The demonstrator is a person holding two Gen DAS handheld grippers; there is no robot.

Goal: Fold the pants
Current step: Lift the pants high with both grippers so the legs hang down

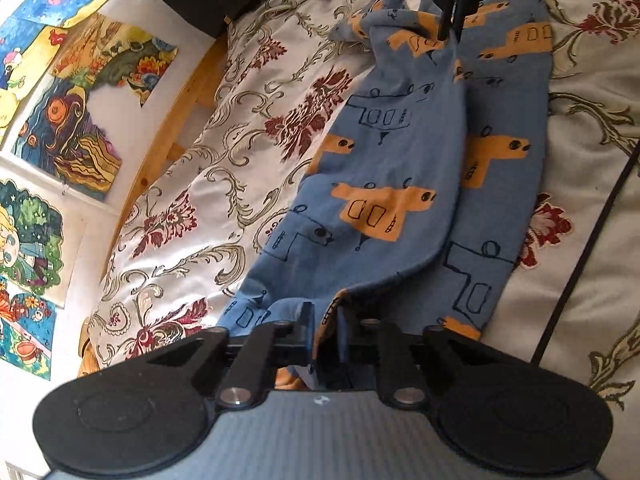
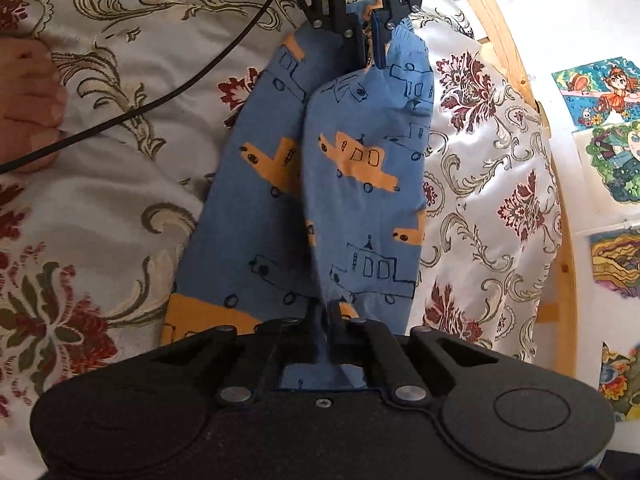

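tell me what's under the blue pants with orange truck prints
The blue pants with orange truck prints lie on a cream floral bedspread, which shows around them. The left gripper and right gripper each pinch an end. Whatever lies directly beneath the fabric is covered.

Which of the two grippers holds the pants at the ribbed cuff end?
The left gripper: it pinches the ribbed cuff of the pants; the right gripper grips plain fabric.
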